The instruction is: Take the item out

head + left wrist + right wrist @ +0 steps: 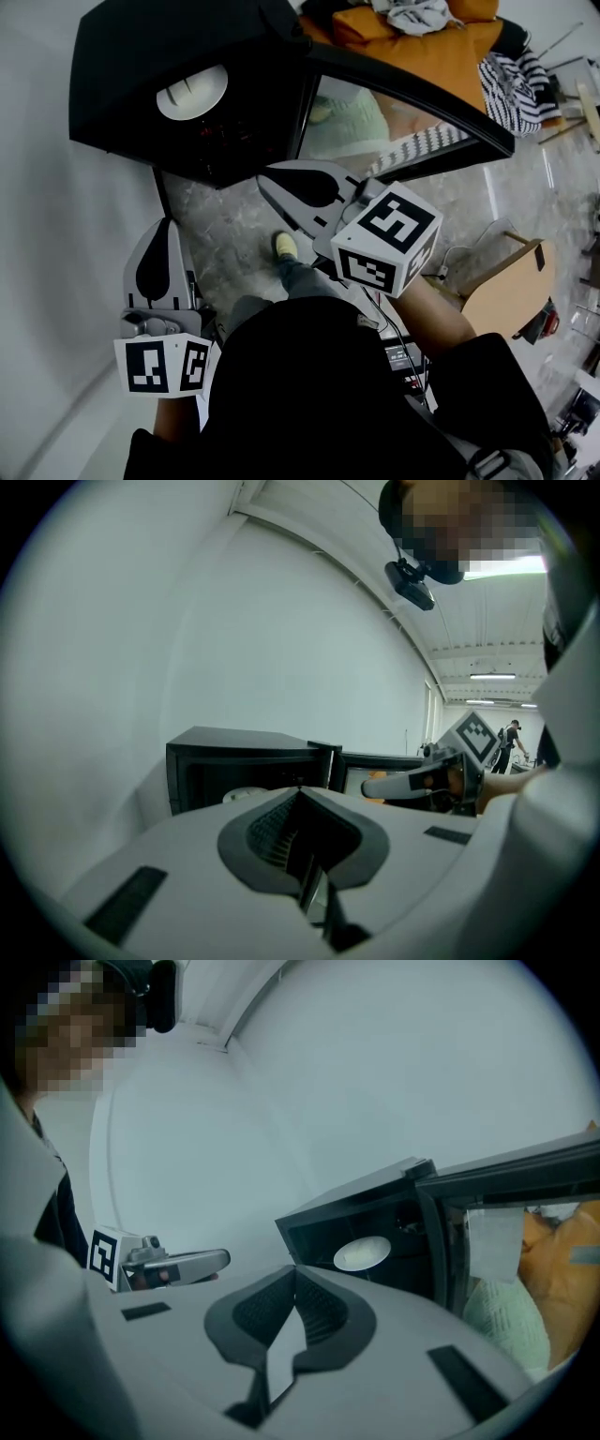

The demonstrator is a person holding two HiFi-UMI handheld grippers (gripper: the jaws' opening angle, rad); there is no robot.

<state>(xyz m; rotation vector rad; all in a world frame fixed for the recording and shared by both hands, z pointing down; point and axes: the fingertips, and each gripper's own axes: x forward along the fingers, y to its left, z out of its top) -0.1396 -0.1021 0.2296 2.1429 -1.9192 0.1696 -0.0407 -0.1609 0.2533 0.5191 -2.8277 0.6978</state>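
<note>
The white plate [192, 92] sits inside the black microwave [131, 47], whose door [403, 80] stands swung open to the right. The right gripper [266, 182] is in front of the opening and the left gripper [167, 225] farther back. Both have jaws pressed together, empty.

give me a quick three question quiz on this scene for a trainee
1. What lies inside the black microwave? A) a white plate B) a red mug C) nothing
2. True or false: the microwave's door stands open.
3. What does the right gripper hold between its jaws?
Key: 1 A. 2 true. 3 nothing; its jaws are together and empty, like those of the left gripper.
</note>
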